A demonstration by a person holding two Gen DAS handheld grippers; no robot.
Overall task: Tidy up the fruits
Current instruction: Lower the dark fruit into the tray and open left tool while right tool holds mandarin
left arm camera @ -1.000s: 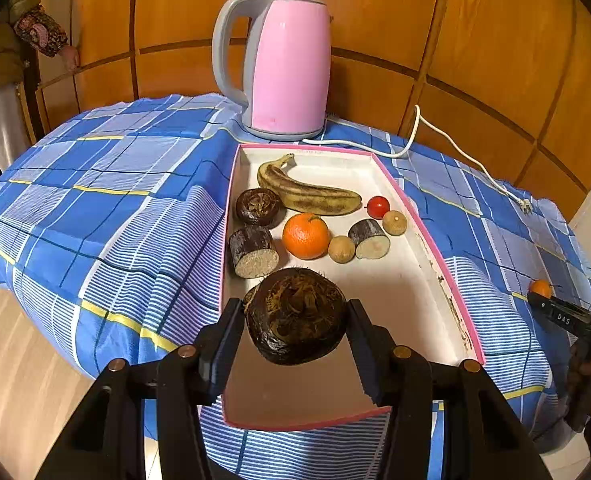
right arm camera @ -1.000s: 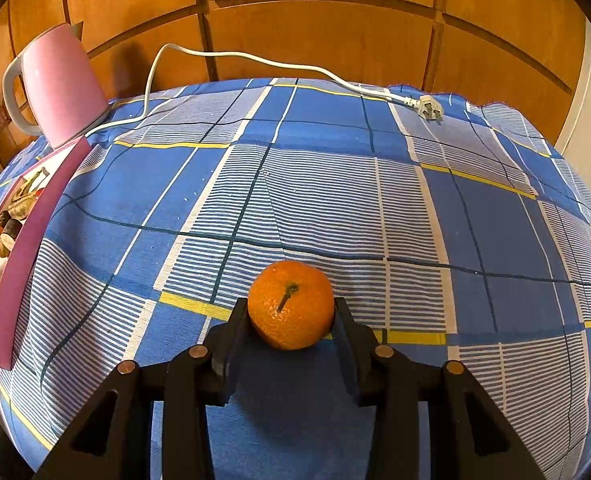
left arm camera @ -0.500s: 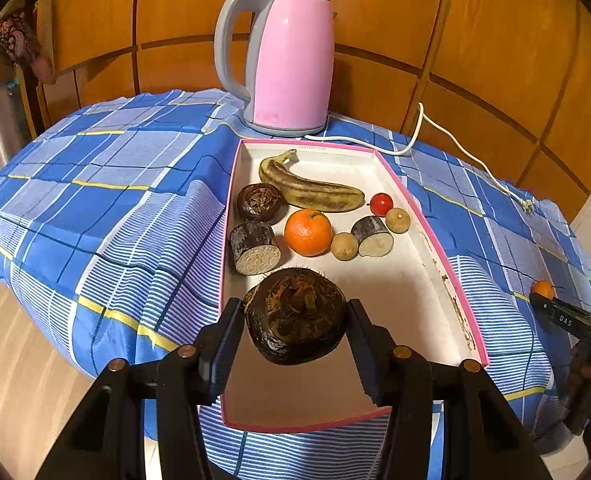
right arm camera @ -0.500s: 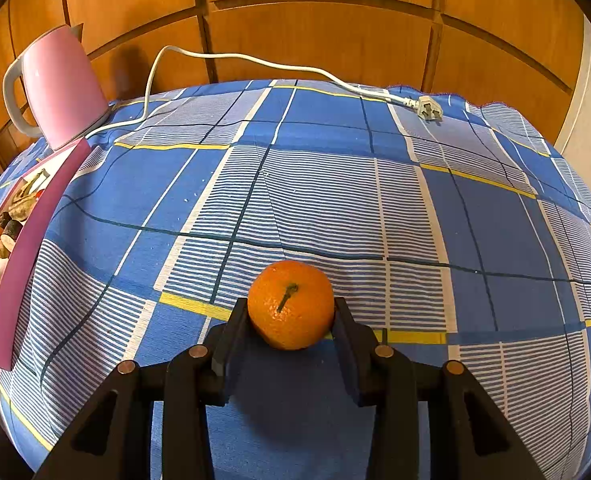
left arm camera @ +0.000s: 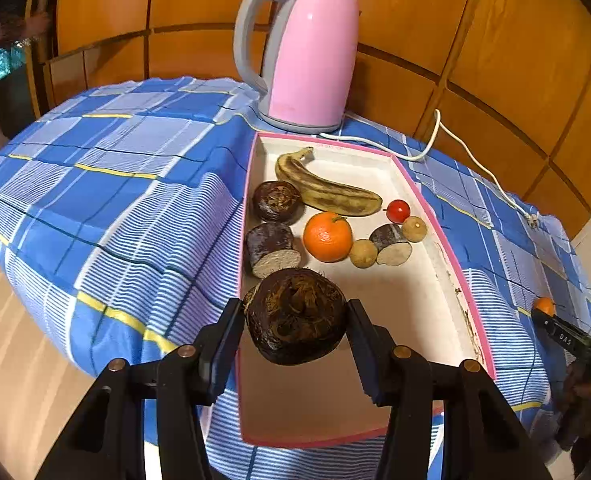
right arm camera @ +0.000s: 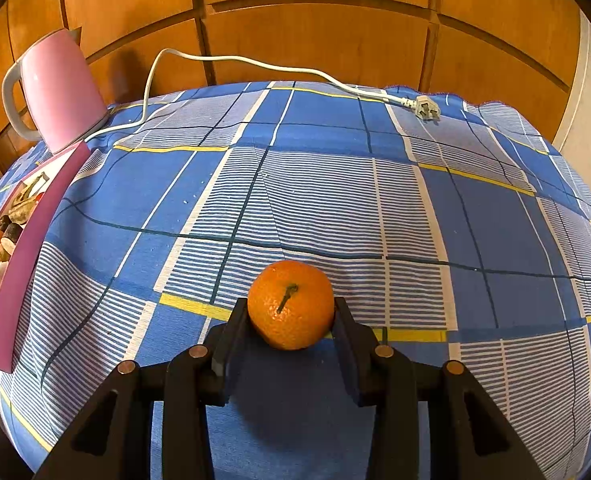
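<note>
My left gripper (left arm camera: pixel 294 312) is shut on a dark brown hairy taro (left arm camera: pixel 295 316), held above the near end of the pink-rimmed white tray (left arm camera: pixel 447 256). In the tray lie a spotted banana (left arm camera: pixel 327 190), an orange (left arm camera: pixel 328 237), another dark taro (left arm camera: pixel 276 201), two cut taro pieces (left arm camera: pixel 272 245), a cherry tomato (left arm camera: pixel 397 211) and two small tan fruits (left arm camera: pixel 362 253). My right gripper (right arm camera: pixel 291 312) is shut on an orange tangerine (right arm camera: pixel 290 304) just over the blue checked tablecloth (right arm camera: pixel 335 192). That right gripper with its tangerine (left arm camera: pixel 544 305) also shows at the left wrist view's right edge.
A pink electric kettle (left arm camera: pixel 307 60) stands behind the tray, its white cord (right arm camera: pixel 255 60) trailing across the cloth to a loose plug (right arm camera: pixel 425 110). Wooden wall panels back the table. The tray's pink side (right arm camera: pixel 27 248) shows at the left of the right wrist view.
The left wrist view has shifted slightly, with the tray and kettle drifting right in the frame; the taro stays gripped. The right gripper and tangerine have not moved.
</note>
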